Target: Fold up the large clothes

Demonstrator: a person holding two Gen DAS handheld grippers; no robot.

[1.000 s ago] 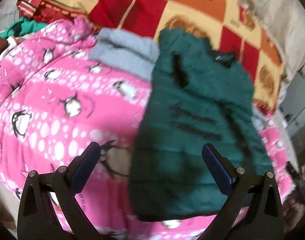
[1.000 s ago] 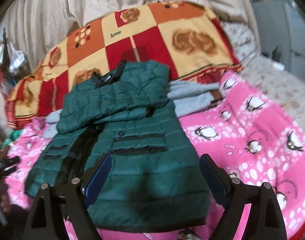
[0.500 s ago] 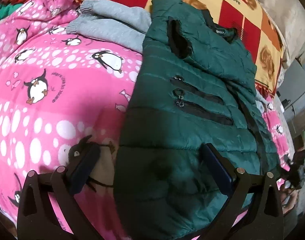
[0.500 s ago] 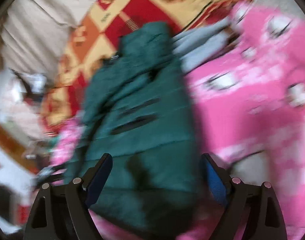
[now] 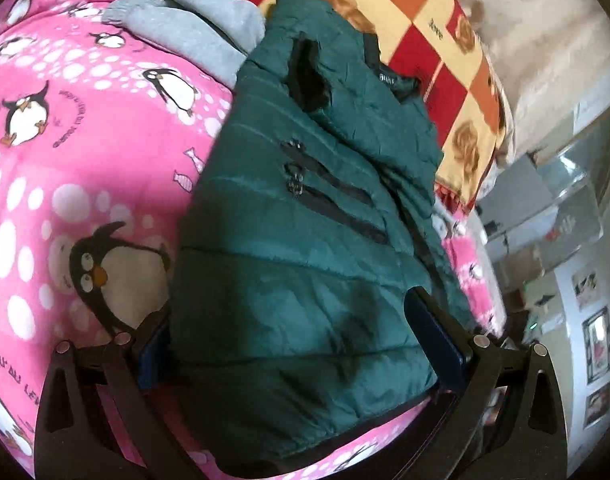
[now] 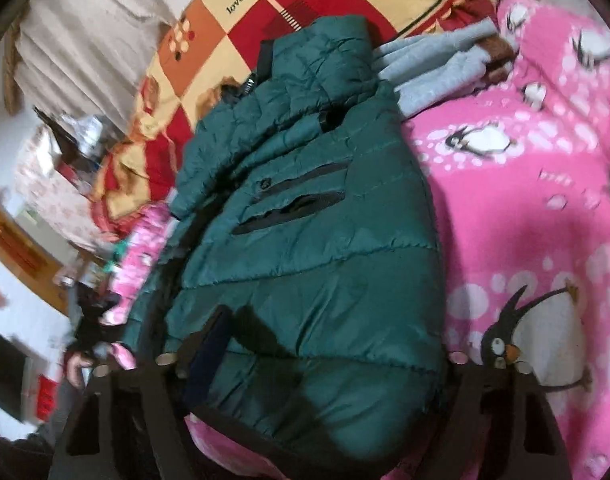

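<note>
Lying on the pink penguin blanket (image 5: pixel 85 184), the green puffer jacket (image 5: pixel 305 280) has its hem between both tongs: left tongs (image 5: pixel 301 344) wide around it, right tongs (image 6: pixel 329 356) closing over the padded edge.

Both the left gripper (image 5: pixel 297 344) and the right gripper (image 6: pixel 325 352) are black open-frame triangles, with silver rivets at the joints and dark blue finger pads.

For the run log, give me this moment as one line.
stage: gripping hem | left gripper: straddles green jacket | right gripper: jaws closing over jacket | surface: pink blanket
</note>
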